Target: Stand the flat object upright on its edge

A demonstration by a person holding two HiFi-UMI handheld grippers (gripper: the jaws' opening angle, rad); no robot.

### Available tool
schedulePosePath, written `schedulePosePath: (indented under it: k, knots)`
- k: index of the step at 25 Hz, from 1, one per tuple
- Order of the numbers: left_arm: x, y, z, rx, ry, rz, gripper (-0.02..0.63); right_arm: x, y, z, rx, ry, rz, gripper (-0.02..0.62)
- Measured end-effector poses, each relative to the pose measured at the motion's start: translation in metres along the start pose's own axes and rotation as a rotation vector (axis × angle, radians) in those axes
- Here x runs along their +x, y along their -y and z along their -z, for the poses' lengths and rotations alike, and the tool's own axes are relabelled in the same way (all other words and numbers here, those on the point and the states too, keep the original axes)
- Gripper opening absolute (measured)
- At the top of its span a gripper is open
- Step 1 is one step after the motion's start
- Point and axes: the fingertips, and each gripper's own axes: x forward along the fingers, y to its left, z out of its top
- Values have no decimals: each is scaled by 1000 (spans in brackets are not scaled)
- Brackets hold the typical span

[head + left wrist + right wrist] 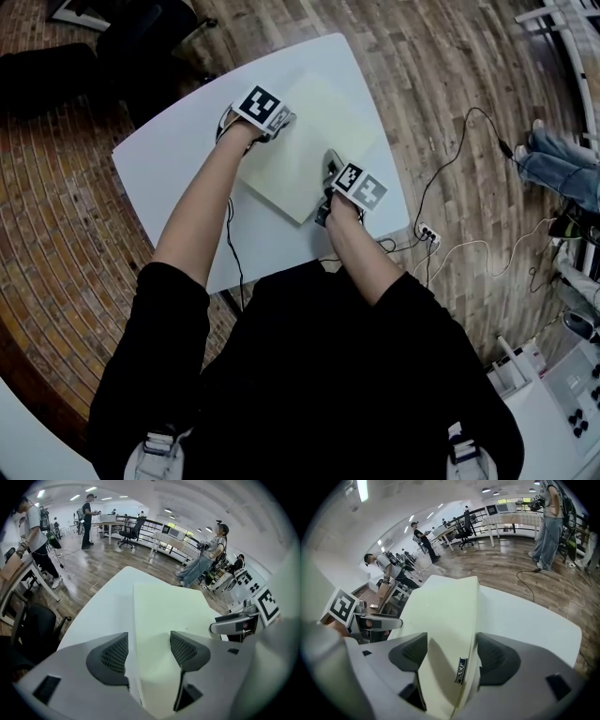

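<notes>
Right gripper [451, 651]: jaws wide apart, astride near edge of cream pad [305, 141], not pressing it. Left gripper [149, 649]: jaws wide apart, astride pad's left edge. Pad lies flat on white table [169, 164]. Wooden floor [66, 244] around.

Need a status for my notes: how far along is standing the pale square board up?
Done: nothing; the pale cream square board lies flat on the white table. In hand: left gripper and right gripper straddle opposite edges, jaws open. Remaining: grip it, tip it upright.
</notes>
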Motion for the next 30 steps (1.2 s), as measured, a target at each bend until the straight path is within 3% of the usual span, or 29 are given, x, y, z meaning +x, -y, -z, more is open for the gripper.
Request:
schedulePosePath:
  k: [13,30]
  knots:
    - [9,3,5,-26,37,5,259,9,4,3,-7,20,36,307]
    - [-30,24,19,-97,149,-114,242,-8,-1,5,-52,-18,-39,298]
